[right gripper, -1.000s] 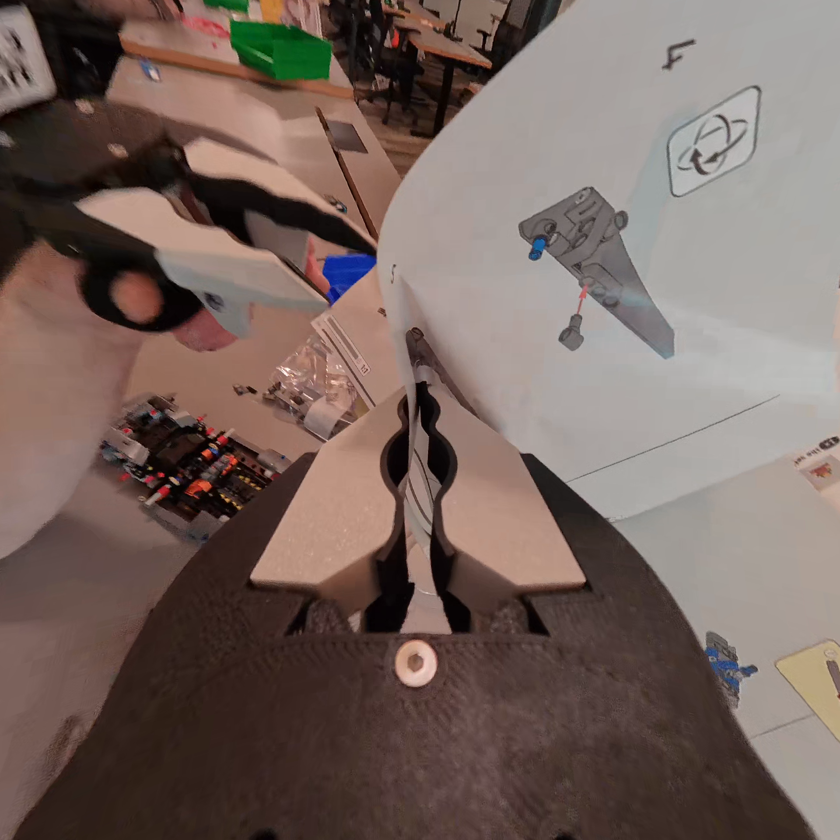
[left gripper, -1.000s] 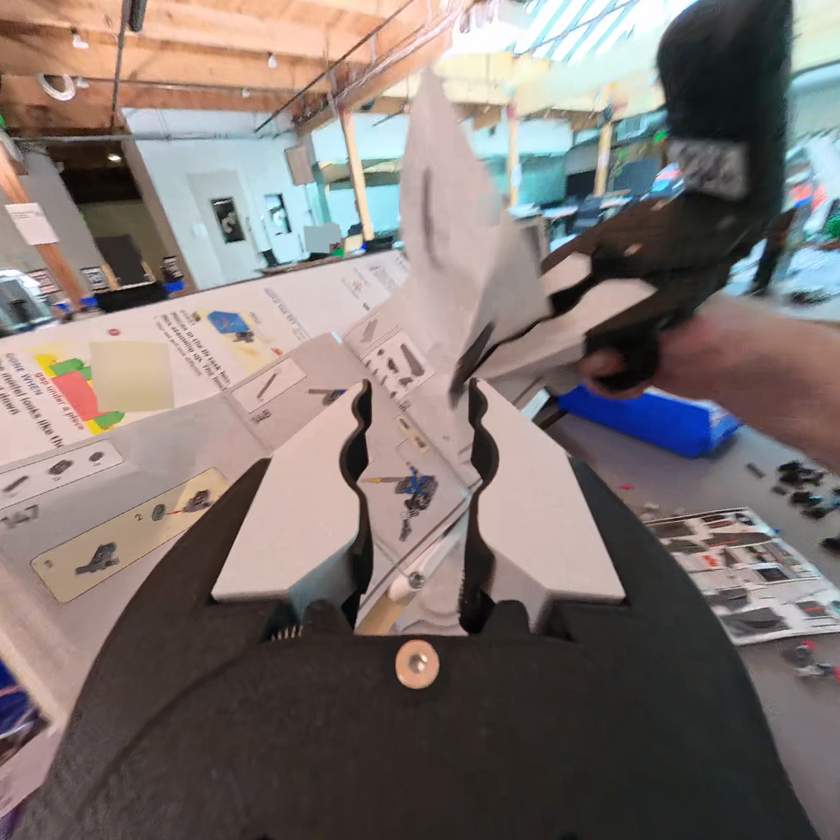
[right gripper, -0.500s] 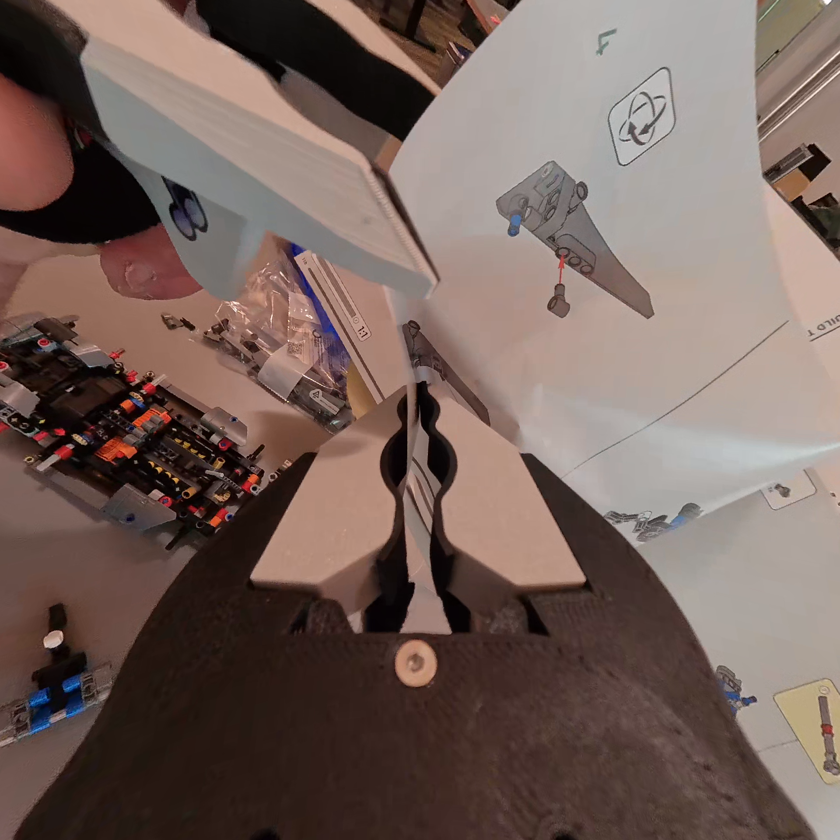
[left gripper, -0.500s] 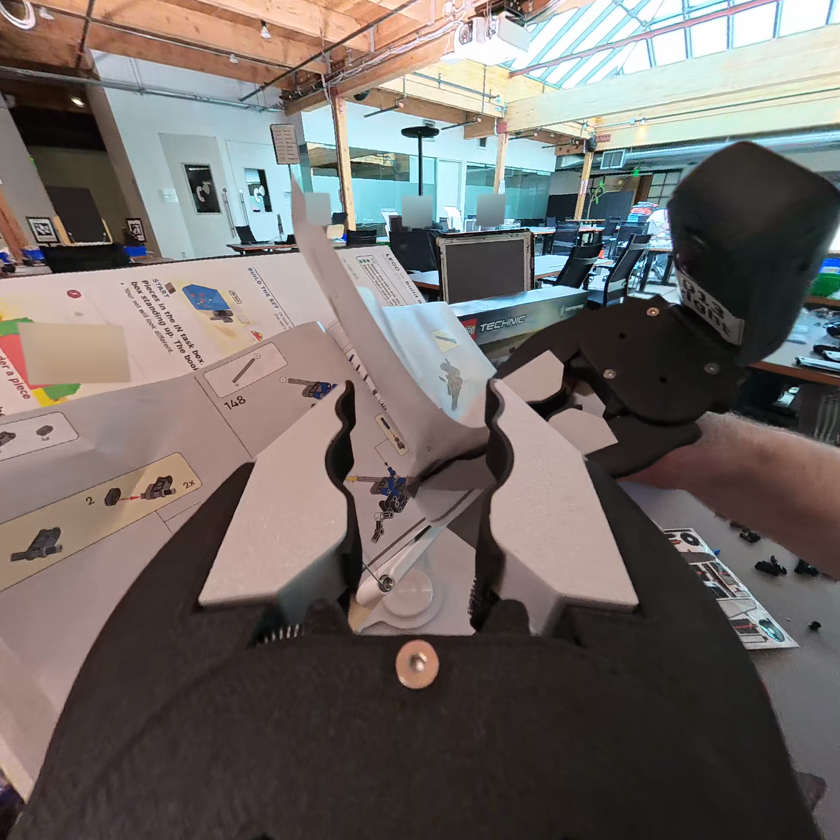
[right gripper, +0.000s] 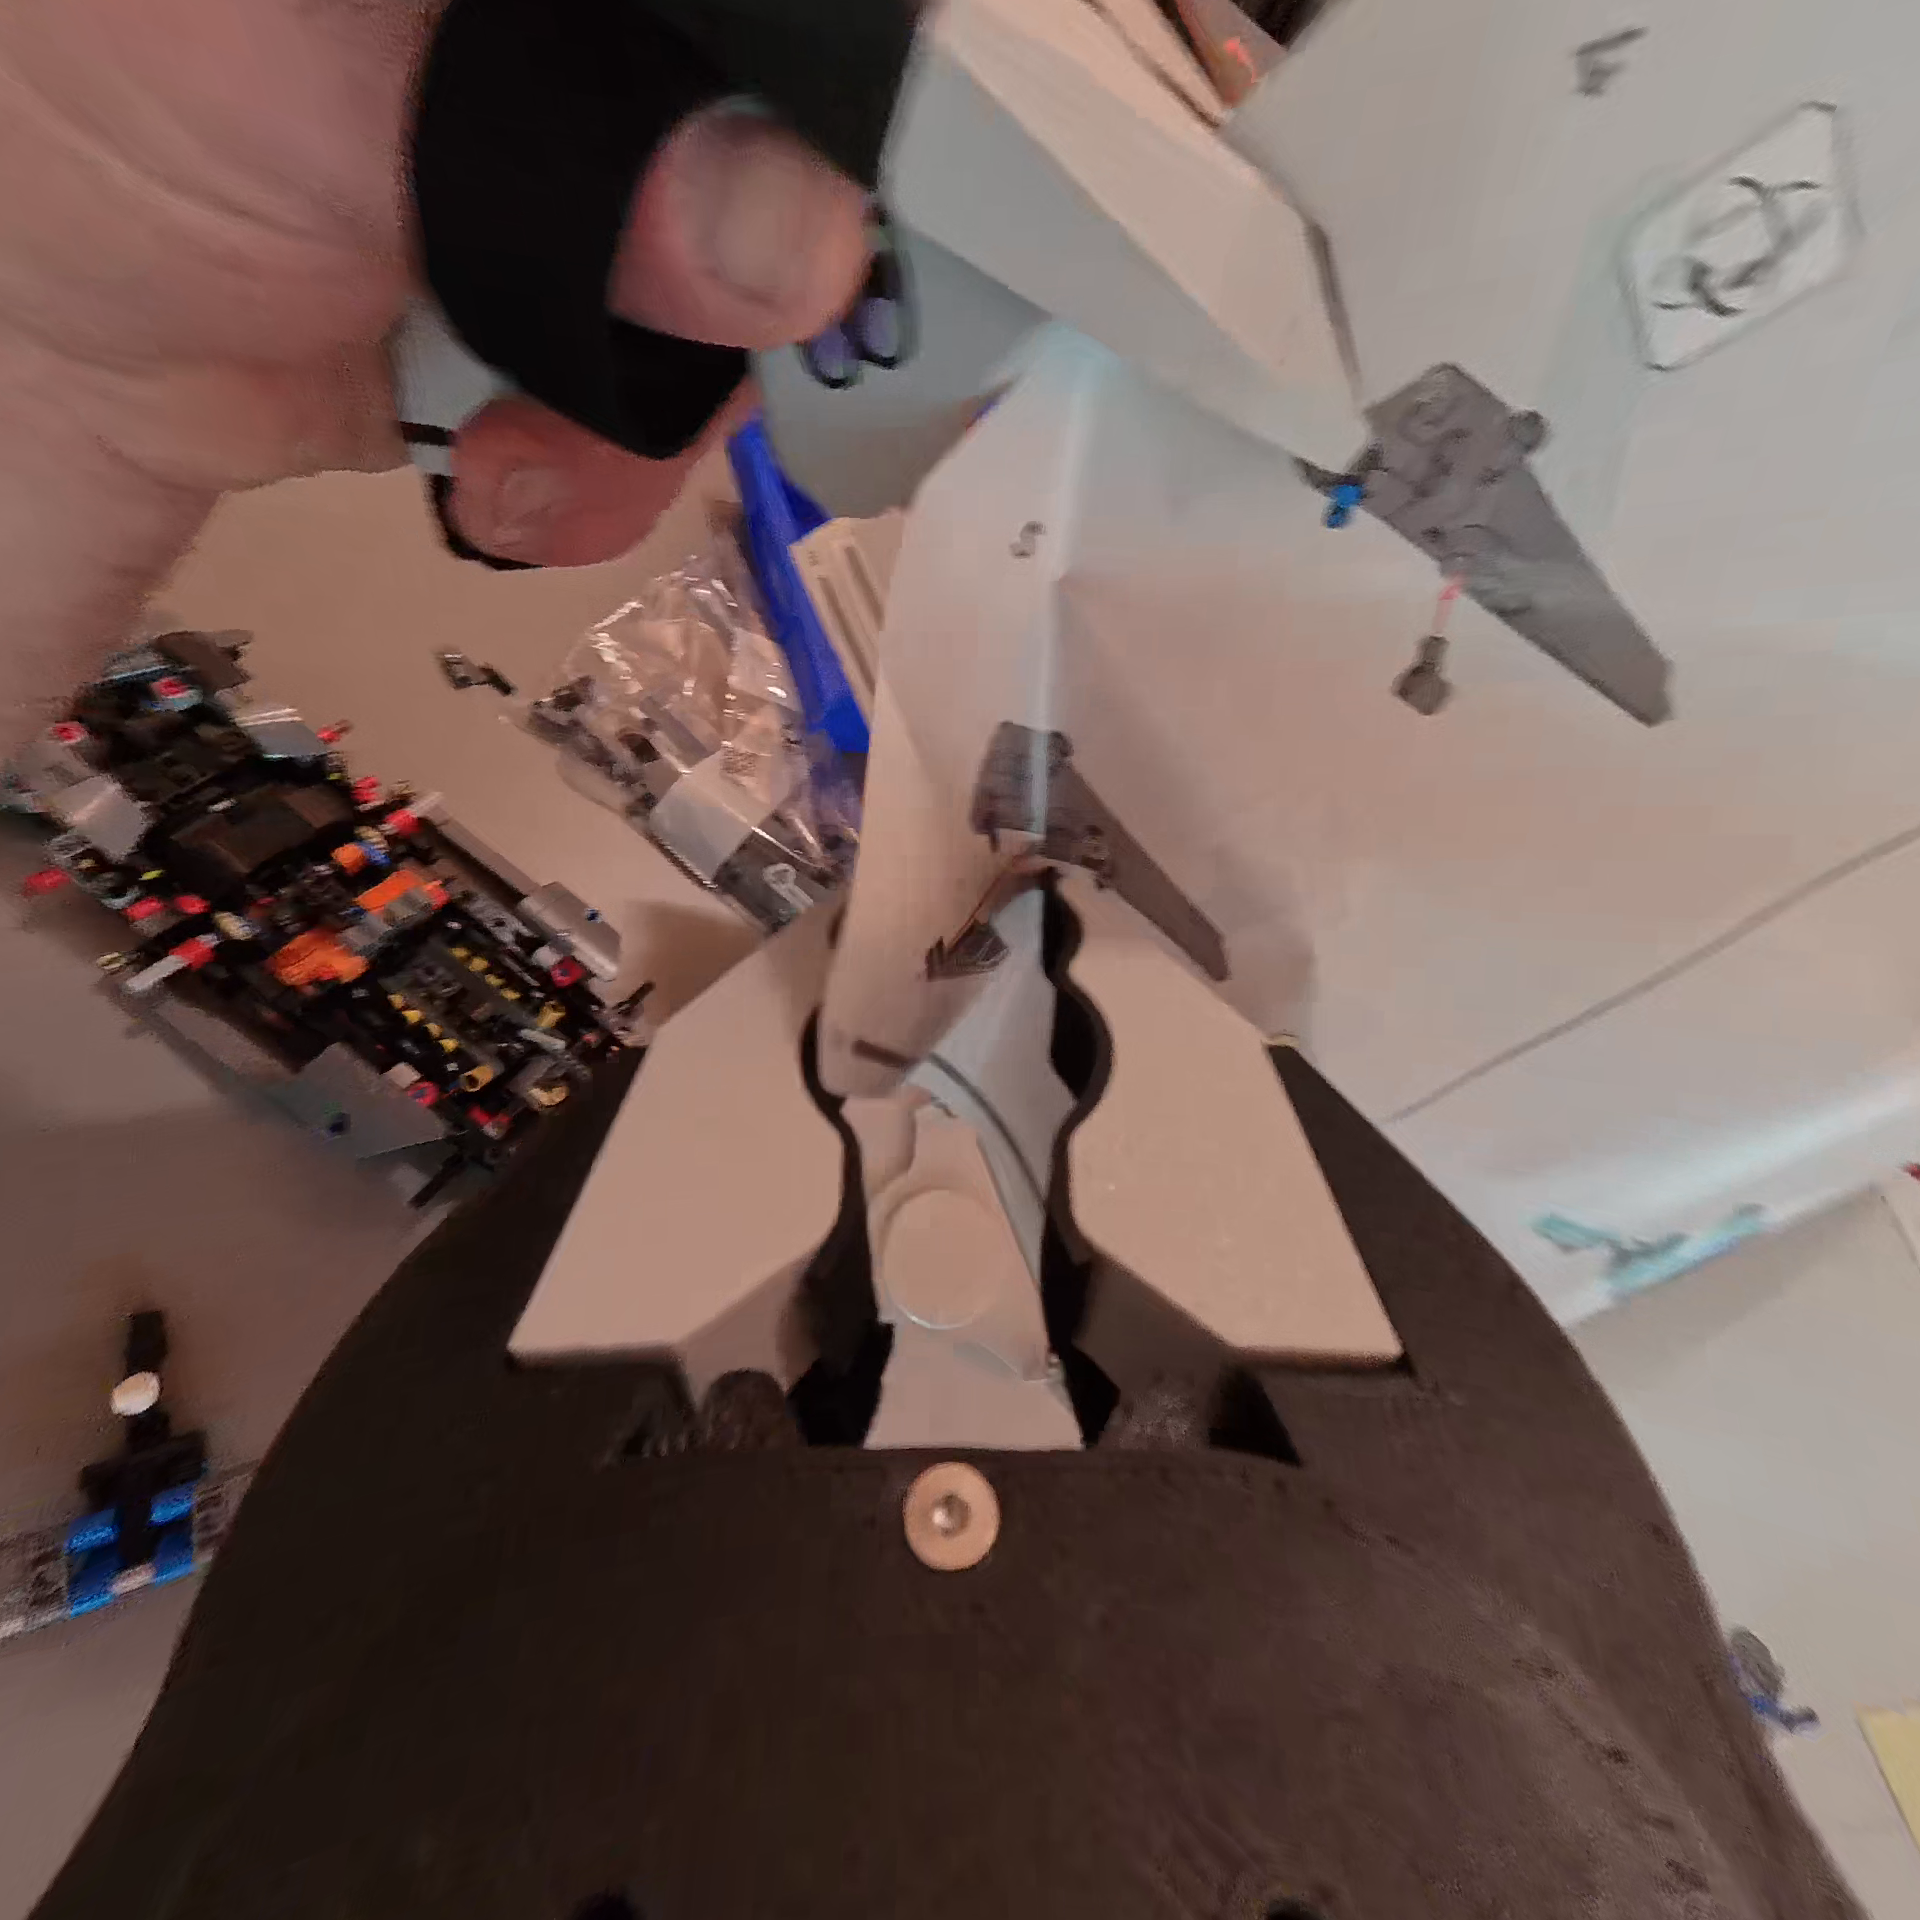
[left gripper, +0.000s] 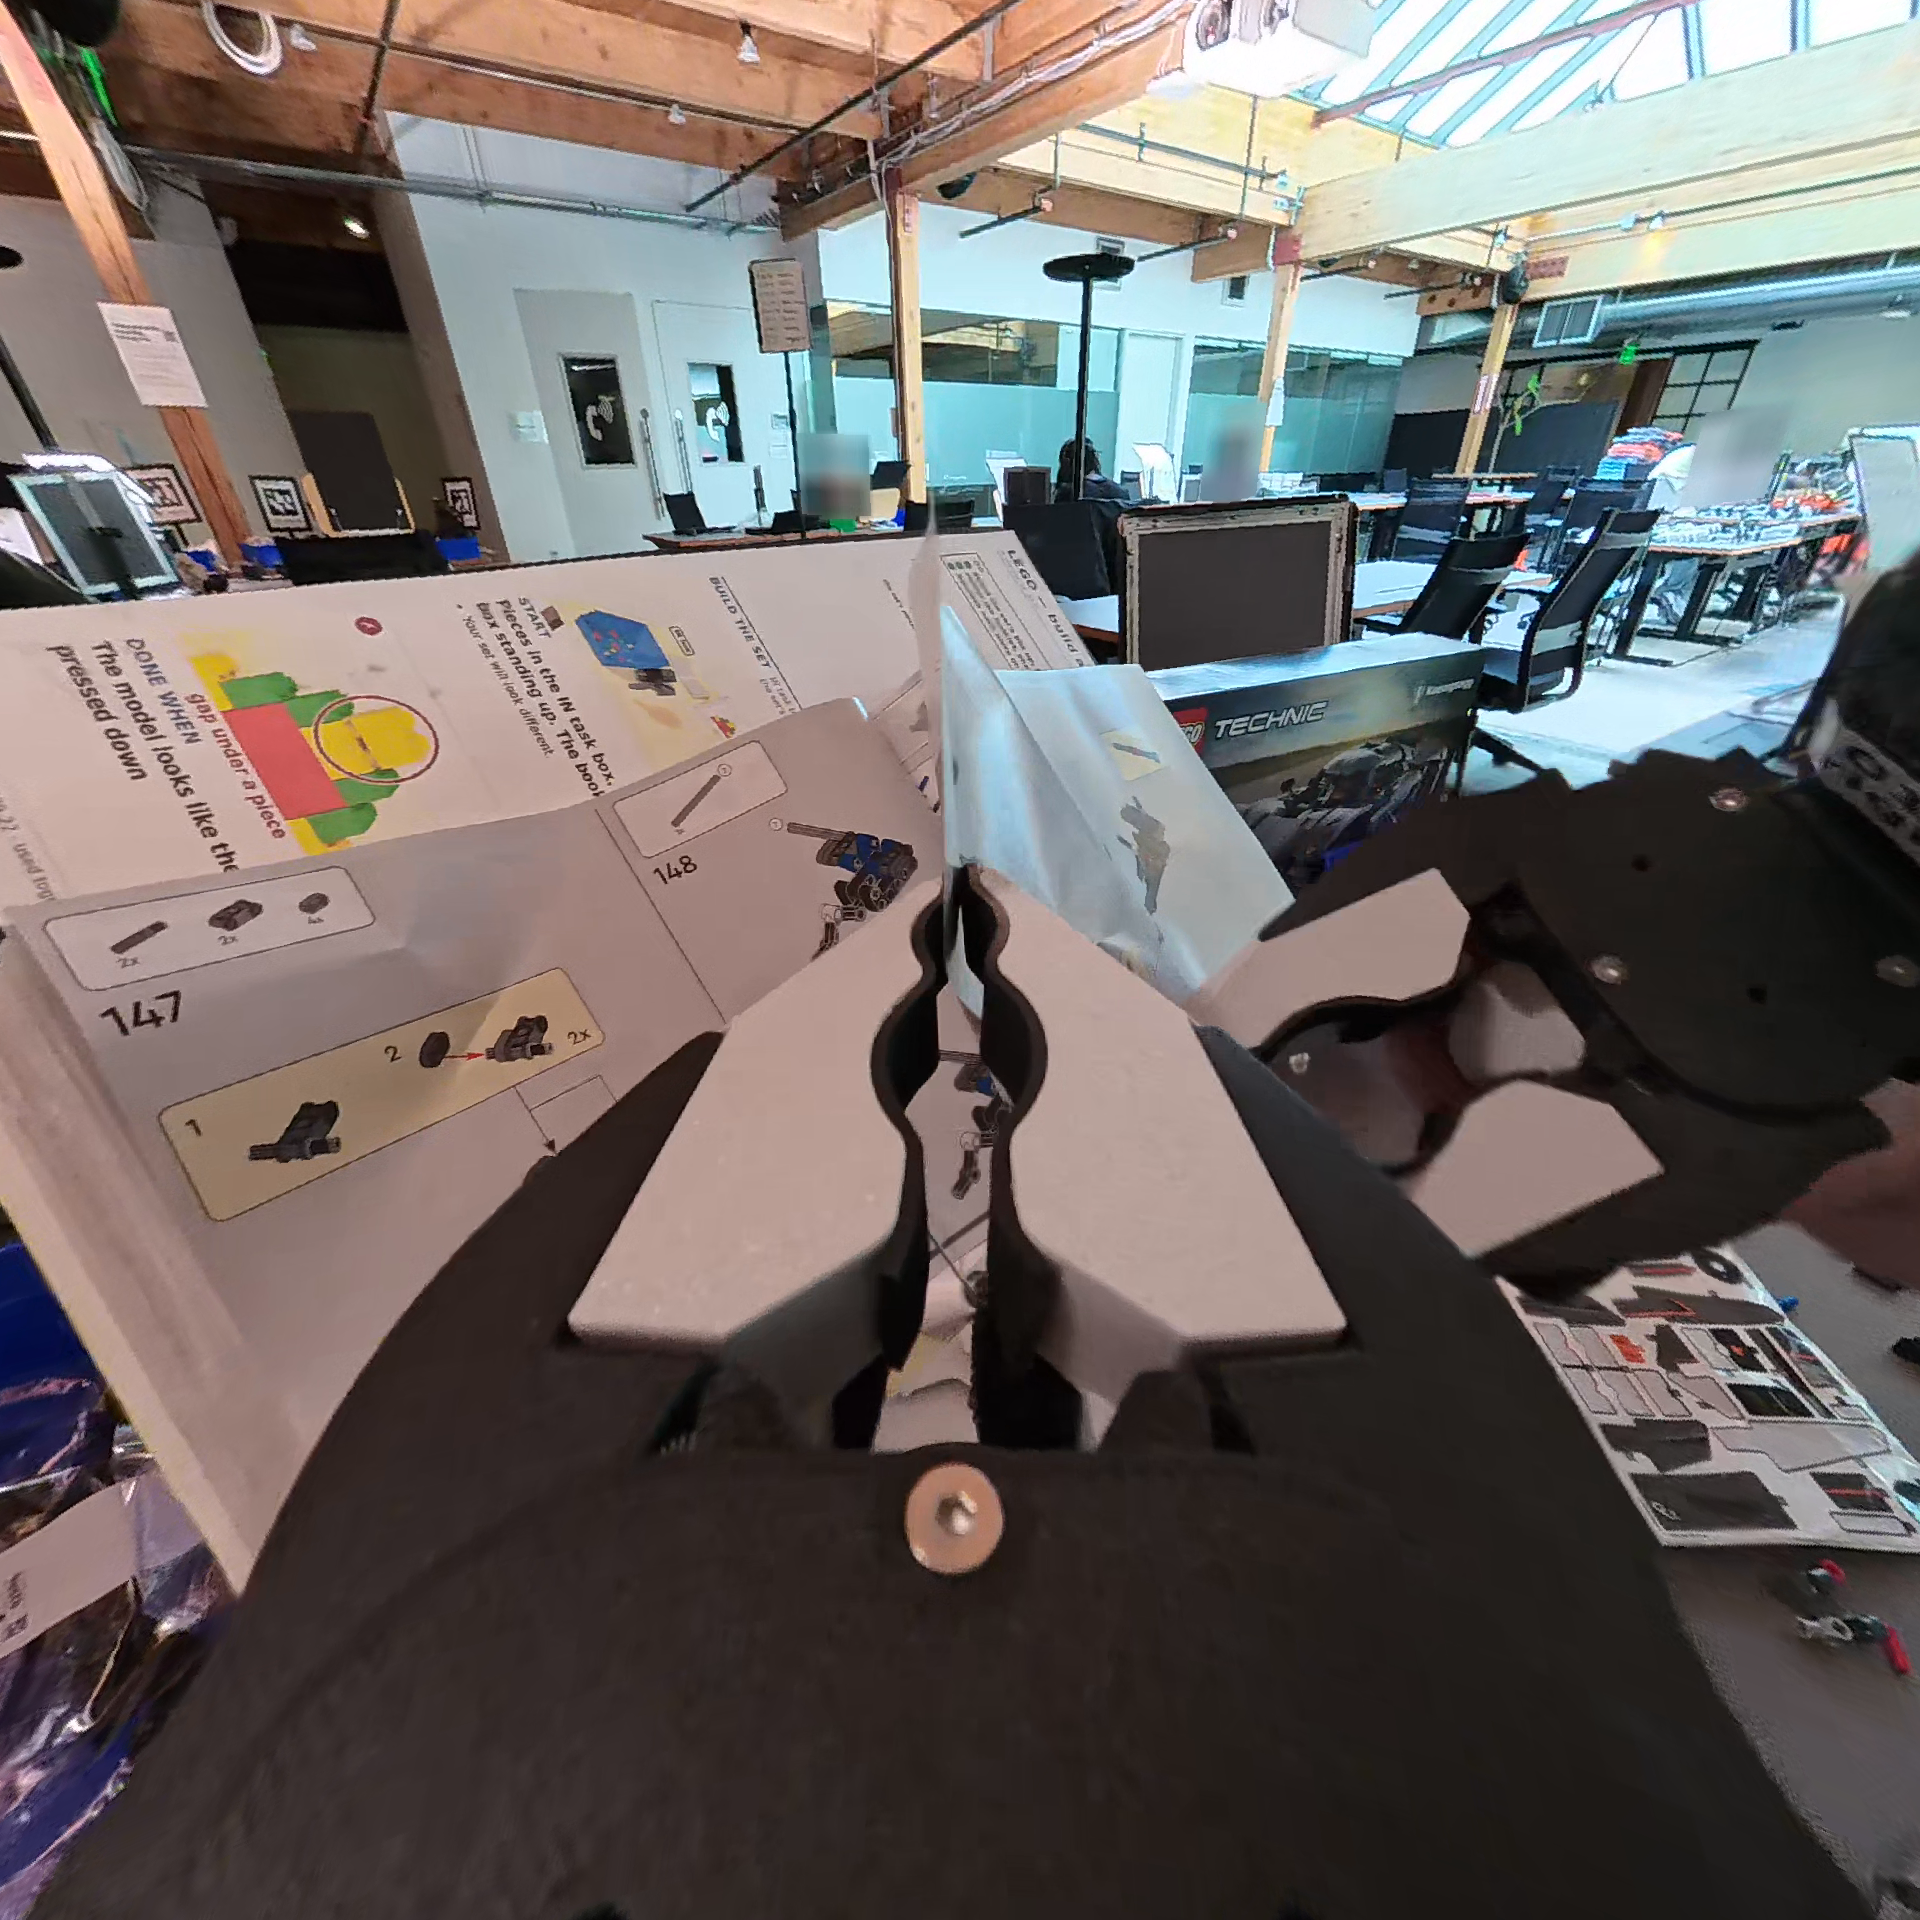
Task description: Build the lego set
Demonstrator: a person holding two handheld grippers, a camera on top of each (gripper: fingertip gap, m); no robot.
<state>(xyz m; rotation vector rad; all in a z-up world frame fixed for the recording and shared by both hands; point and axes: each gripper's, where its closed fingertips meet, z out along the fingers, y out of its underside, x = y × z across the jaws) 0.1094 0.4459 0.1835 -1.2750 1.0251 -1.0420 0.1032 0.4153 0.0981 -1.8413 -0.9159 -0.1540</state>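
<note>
The open instruction booklet (left gripper: 416,997) stands propped in front of me. My left gripper (left gripper: 958,906) is shut on the edge of one lifted page (left gripper: 1081,821), which stands upright. My right gripper (left gripper: 1340,1081) is open just right of that page. In the right wrist view the right gripper (right gripper: 935,935) has its jaws parted, with the page's lower edge (right gripper: 935,727) lying loose between them. One of the left gripper's fingers (right gripper: 1091,229) shows above, blurred. The partly built black model (right gripper: 301,914) lies on the table to the left.
A clear bag of parts (right gripper: 707,769) and a blue bin (right gripper: 790,613) lie beside the booklet. A small blue and black sub-assembly (right gripper: 125,1527) sits at the near left. The set's box (left gripper: 1340,748) stands behind. A sticker sheet (left gripper: 1714,1403) and loose pieces (left gripper: 1839,1621) lie at right. To the partly built black model (right gripper: 301,914): right tips about 25 cm, left tips about 35 cm.
My left gripper has closed on the lifted page. My right gripper, shut on that page before, has opened and let it go. The page now stands straighter.
</note>
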